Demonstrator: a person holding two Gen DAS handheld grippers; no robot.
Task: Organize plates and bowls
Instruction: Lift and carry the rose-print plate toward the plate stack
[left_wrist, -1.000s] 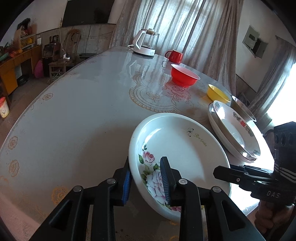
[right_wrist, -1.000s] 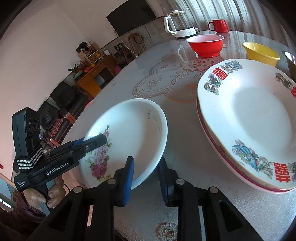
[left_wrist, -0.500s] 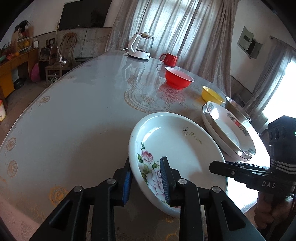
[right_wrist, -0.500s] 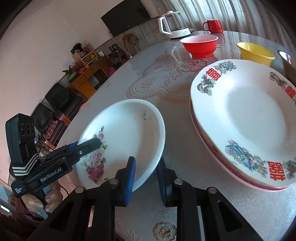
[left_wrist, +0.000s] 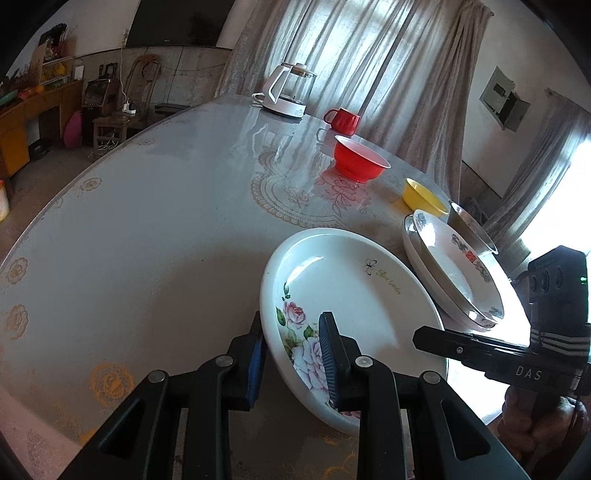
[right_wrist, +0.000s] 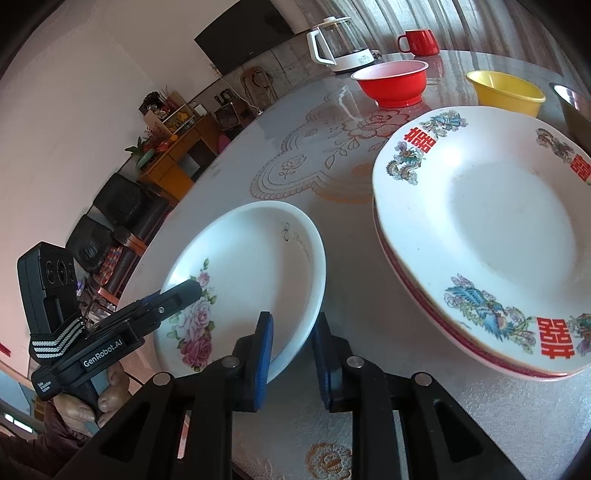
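The rose-patterned plate (left_wrist: 354, 314) sits tilted at the table's (left_wrist: 166, 240) near edge, gripped on 2 sides: the left gripper (left_wrist: 291, 354) clamps its rim at 7 o'clock, the right gripper (right_wrist: 293, 347) pinches its rim at 5 o'clock. At its 2 o'clock rests a stack of 2 red-character plates (right_wrist: 491, 229), then a yellow bowl (right_wrist: 506, 92), a red bowl (right_wrist: 391, 83) and a red mug (right_wrist: 419, 42).

A lived-in home's dining room. The round table (left_wrist: 155, 229) carries a kettle (left_wrist: 286, 90) and mug (left_wrist: 343, 120). Beyond the table hang curtains (left_wrist: 351, 55), with a wall television (right_wrist: 245, 44) and wooden sideboard (right_wrist: 173, 155).
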